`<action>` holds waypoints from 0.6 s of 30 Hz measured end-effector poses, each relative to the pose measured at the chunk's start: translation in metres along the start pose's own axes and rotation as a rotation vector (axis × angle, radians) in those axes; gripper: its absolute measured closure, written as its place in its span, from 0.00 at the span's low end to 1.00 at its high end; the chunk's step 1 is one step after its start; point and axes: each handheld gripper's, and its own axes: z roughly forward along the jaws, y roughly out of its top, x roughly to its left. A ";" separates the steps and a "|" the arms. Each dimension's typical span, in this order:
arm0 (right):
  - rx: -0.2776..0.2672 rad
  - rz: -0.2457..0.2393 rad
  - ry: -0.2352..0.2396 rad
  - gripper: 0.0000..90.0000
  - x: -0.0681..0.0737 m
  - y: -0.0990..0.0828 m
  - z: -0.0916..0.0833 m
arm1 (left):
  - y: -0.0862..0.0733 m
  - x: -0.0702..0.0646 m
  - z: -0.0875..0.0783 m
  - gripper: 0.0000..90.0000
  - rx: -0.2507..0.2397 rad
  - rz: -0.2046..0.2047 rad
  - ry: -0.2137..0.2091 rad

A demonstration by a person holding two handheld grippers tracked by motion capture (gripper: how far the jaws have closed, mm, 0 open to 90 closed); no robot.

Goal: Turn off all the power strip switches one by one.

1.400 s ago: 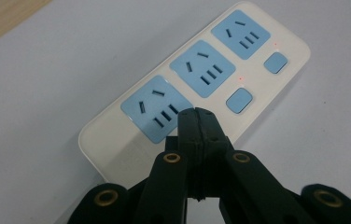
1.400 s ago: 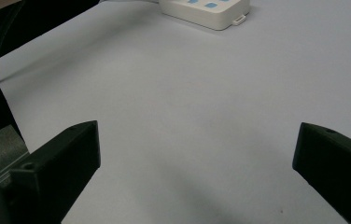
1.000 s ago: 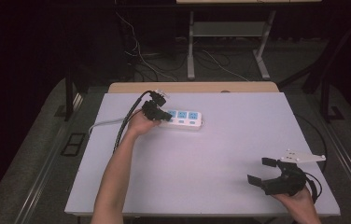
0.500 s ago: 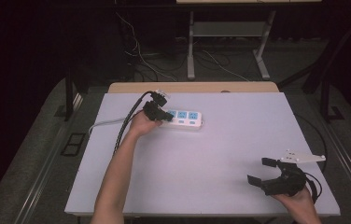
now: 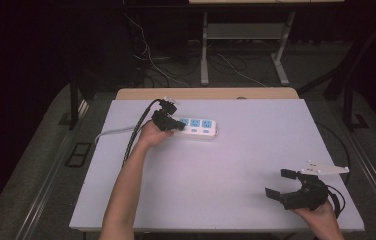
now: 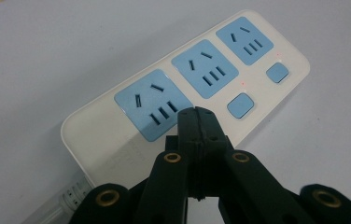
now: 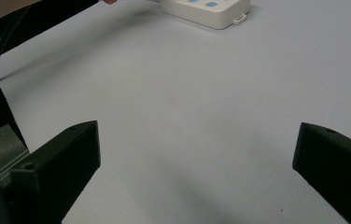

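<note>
Pale lilac tabletop [image 5: 216, 175], dark cabled floor [image 5: 176, 65]

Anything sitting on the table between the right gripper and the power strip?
No. In the right gripper view, bare table runs from the open right gripper up to the power strip. The high view shows the same bare stretch.

A: What sits beyond the white table [image 5: 236, 200]?
B: A tan board [image 5: 206, 93] lies against the table's far edge. Past it stands a grey metal frame [image 5: 241, 47], with loose cables [image 5: 151, 60] on the dark floor left of that frame.
</note>
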 end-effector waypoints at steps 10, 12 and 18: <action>-0.003 0.001 -0.003 0.01 -0.001 0.000 -0.001 | 0.001 0.000 0.000 1.00 0.008 -0.006 0.003; -0.003 0.002 -0.003 0.01 -0.001 0.000 -0.001 | 0.001 -0.001 0.000 1.00 0.006 0.001 0.005; -0.004 0.002 -0.006 0.01 -0.002 0.000 -0.001 | 0.003 0.000 -0.004 1.00 0.001 0.014 0.023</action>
